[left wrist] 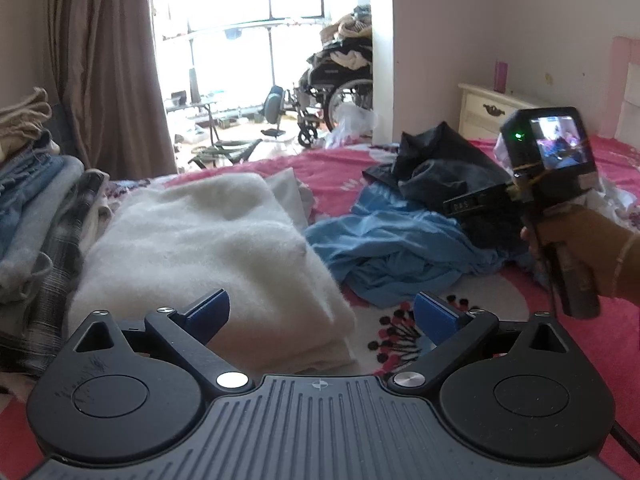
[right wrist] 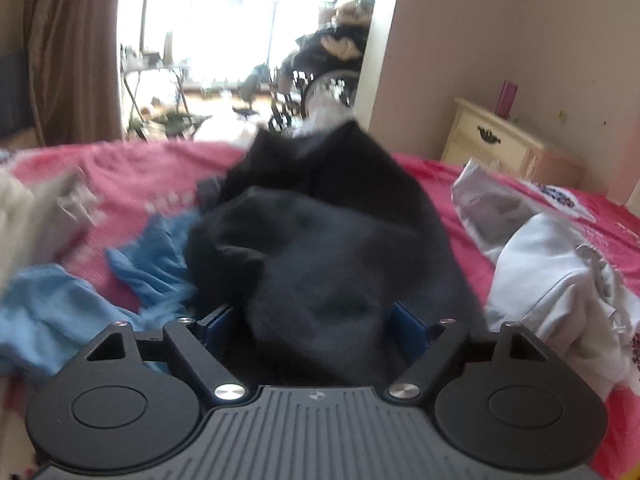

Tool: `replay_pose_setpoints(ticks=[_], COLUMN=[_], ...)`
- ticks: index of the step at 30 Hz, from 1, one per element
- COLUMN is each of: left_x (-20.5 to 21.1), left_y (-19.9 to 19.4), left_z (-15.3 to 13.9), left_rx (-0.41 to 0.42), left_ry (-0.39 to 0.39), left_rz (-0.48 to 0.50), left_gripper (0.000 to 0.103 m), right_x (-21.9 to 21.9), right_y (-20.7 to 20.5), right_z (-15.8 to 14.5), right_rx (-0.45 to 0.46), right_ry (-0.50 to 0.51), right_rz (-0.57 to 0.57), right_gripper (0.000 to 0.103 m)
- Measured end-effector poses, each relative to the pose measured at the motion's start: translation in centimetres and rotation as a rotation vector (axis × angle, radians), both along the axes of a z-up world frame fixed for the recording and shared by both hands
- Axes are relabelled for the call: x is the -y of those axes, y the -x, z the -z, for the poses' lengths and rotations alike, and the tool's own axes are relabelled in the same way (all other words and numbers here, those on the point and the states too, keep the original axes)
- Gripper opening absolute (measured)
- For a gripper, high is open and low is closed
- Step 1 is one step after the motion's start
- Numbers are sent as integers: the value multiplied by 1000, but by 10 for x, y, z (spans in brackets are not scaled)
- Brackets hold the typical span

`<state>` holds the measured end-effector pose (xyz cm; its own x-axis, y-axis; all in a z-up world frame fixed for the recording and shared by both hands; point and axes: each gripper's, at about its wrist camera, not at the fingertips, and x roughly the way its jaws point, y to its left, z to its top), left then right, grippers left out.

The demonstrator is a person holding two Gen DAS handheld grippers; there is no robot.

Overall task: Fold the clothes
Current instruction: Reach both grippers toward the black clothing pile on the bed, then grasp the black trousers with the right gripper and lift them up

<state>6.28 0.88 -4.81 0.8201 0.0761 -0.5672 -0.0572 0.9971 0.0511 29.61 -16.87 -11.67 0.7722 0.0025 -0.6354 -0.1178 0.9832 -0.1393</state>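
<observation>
A folded white fluffy garment (left wrist: 208,248) lies on the pink bedspread (left wrist: 568,364). My left gripper (left wrist: 320,310) hovers open over its near right edge, with nothing between the blue pads. A crumpled light blue garment (left wrist: 392,256) lies to the right of it, and a dark heap of clothing (left wrist: 440,168) lies behind that. In the right wrist view, the right gripper (right wrist: 314,316) is pushed into the dark garment (right wrist: 320,240). The cloth bulges between its wide-set jaws, which I do not see pinching it. A person's hand (left wrist: 580,248) holds that gripper's handle.
A stack of folded clothes (left wrist: 36,208) stands at the left edge of the bed. A pale grey-white garment (right wrist: 560,272) lies to the right of the dark heap. Beyond the bed are a cream nightstand (left wrist: 488,112), a brown curtain (left wrist: 108,64) and a loaded wheelchair (left wrist: 340,88).
</observation>
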Motion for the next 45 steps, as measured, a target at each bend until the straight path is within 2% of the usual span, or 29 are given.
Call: replay_pose_setpoints(ticks=[1,2,4,5,9,14,20,24,26,29,33,36,39,42,45], left_x=[0,0,0,0,5,16,17,22,22,20,13,8,-6,-23,-36], left_y=[0,0,1,1,7,25,56,104,132,169,206,227,238,246,255], left_z=[1,1,3,3,2,-8,-13,-1,11,27,30,10,-22,-61,-100], left_rx=[-2,-4,-8,-10,-5,24,2,9,13,-28,-66,-20,45,142,262], left_ry=[8,15,31,39,47,29,127,95,79,90,126,110,163,208,212], left_rz=[1,2,4,5,37,124,237,382,452,514,582,631,666,698,719], left_gripper=[97,96,95,93,92,92,92,92,92,92,81,75,72,72,76], right_x=[3,5,15,21,45,79,104,110,104,93,86,80,73,67,58], right_y=[-2,-1,3,6,40,108,222,315,364,418,469,493,508,517,522], right_z=[0,-2,-11,-18,-50,-85,-121,-114,-102,-84,-87,-111,-147,-192,-232], right_rx=[-6,-10,-11,1,83,130,113,75,48,-11,-21,16,66,138,209], right_ry=[-17,-40,-95,-127,-255,-432,-710,-840,-828,-831,-896,-924,-942,-957,-963], right_rz=[18,28,67,80,44,-14,-39,-50,-50,-20,-40,-169,-331,-482,-624], right_gripper=[65,43,22,17,14,13,13,13,13,12,12,12,12,12,12])
